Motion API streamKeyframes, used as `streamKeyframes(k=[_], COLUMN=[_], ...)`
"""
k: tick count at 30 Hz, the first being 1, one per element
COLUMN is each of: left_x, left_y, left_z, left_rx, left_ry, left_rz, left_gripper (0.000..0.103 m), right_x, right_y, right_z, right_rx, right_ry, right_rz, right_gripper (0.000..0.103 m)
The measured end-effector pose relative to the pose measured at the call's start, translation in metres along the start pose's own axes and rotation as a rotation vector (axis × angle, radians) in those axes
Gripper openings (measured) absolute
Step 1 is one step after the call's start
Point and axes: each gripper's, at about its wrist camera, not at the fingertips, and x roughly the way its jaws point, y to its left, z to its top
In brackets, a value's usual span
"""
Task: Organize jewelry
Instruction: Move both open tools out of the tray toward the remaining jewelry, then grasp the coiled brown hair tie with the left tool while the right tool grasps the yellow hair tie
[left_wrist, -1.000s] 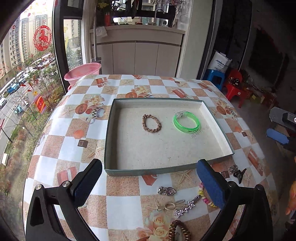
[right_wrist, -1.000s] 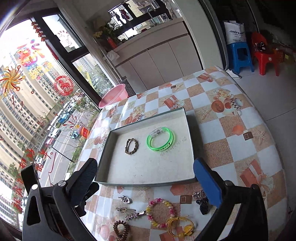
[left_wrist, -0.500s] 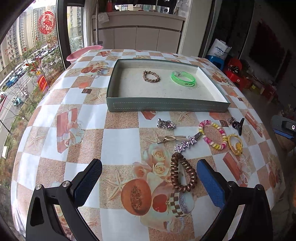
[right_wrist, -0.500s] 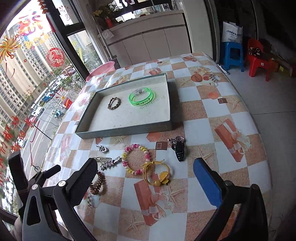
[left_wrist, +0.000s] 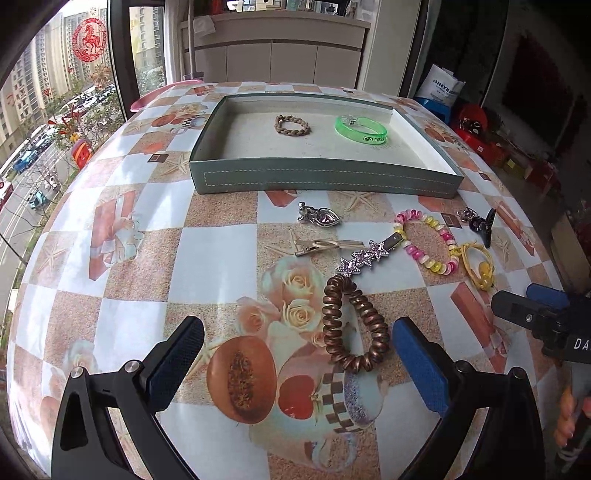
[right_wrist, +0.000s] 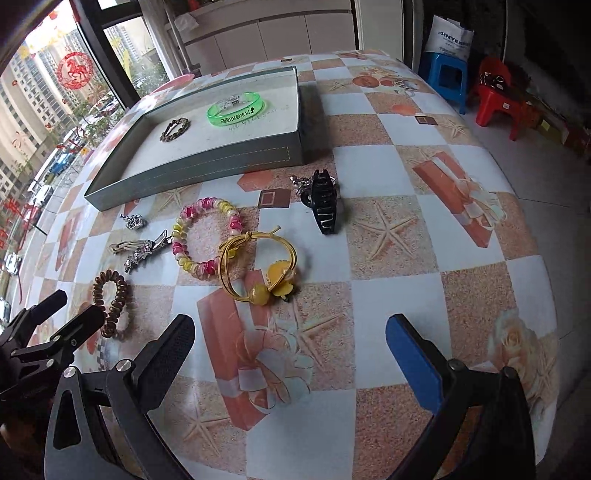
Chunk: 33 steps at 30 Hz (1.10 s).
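Hovering with fingers spread wide and empty, the left gripper (left_wrist: 295, 354) frames the brown coil hair tie (left_wrist: 351, 325) by its right finger, presumably to lift it into the tray (left_wrist: 325, 177) beyond; the right gripper (right_wrist: 291, 354) likewise gapes empty, the yellow hair tie (right_wrist: 258, 266) just ahead.

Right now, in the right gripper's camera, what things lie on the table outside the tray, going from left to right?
Brown spiral hair tie → small silver charm → pink and yellow bead bracelet → yellow hair tie with flower → black claw clip.
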Motion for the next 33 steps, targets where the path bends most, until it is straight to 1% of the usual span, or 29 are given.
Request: streamKeyframes(k=[4,9,11,13,16,18,19,21,22,24,25,27,29,31,33], left_x=[0.003,0.005,0.007,0.009,0.013,0.014,0.015,0.014,0.014,0.013,0.013,0.013,0.013,0.012,0.012], left_y=[-0.005,-0.003,-0.002,-0.003,-0.009,-0.016,-0.019,-0.021,-0.021,-0.02,-0.02,-0.019,-0.018,-0.016,-0.014], left_z=[0.001,0.002,0.003,0.003,0.001,-0.001,-0.001,-0.002,-0.002,-0.002,-0.002,-0.001,-0.001,-0.001,0.0], left_rx=[0.008,0.001,0.0,0.001,0.025,0.055,0.073,0.088,0.087,0.087,0.088,0.087,0.085,0.079,0.065], left_ry=[-0.001,-0.002,0.005,0.01,0.012,0.01,0.008,0.001,0.001,-0.003,-0.006,-0.003,-0.005,-0.009,-0.01], left_rz=[0.002,0.003,0.0,0.0,-0.001,0.017,0.029,0.029,0.025,0.022,0.021,0.016,0.012,0.012,-0.005], left_gripper=[0.103,0.103,0.099,0.099,0.087,0.083,0.076,0.073,0.072,0.066,0.059,0.058,0.057,0.051,0.051], right_x=[0.004,0.009,0.015,0.021,0.026,0.029,0.029,0.027,0.026,0.024,0.023,0.022,0.022,0.022,0.021], right_y=[0.001,0.003,0.007,0.012,0.023,0.03,0.034,0.037,0.039,0.041,0.042,0.043,0.044,0.044,0.043], right_z=[0.001,0.01,0.013,0.015,0.016,0.016,0.016,0.016,0.016,0.017,0.016,0.015,0.015,0.015,0.014], right_rx=[0.006,0.007,-0.008,-0.026,-0.067,-0.102,-0.121,-0.129,-0.134,-0.144,-0.147,-0.151,-0.152,-0.151,-0.149], right_ry=[-0.002,-0.01,-0.001,0.006,-0.004,-0.015,-0.025,-0.031,-0.031,-0.032,-0.032,-0.032,-0.031,-0.03,-0.032], right_rz=[-0.013,-0.027,-0.036,-0.049,-0.083,-0.124,-0.139,-0.126,-0.122,-0.116,-0.114,-0.11,-0.107,-0.104,-0.105], right_gripper=[0.103,0.103,0.103,0.103,0.102,0.093,0.09,0.078,0.075,0.062,0.06,0.054,0.052,0.049,0.045])
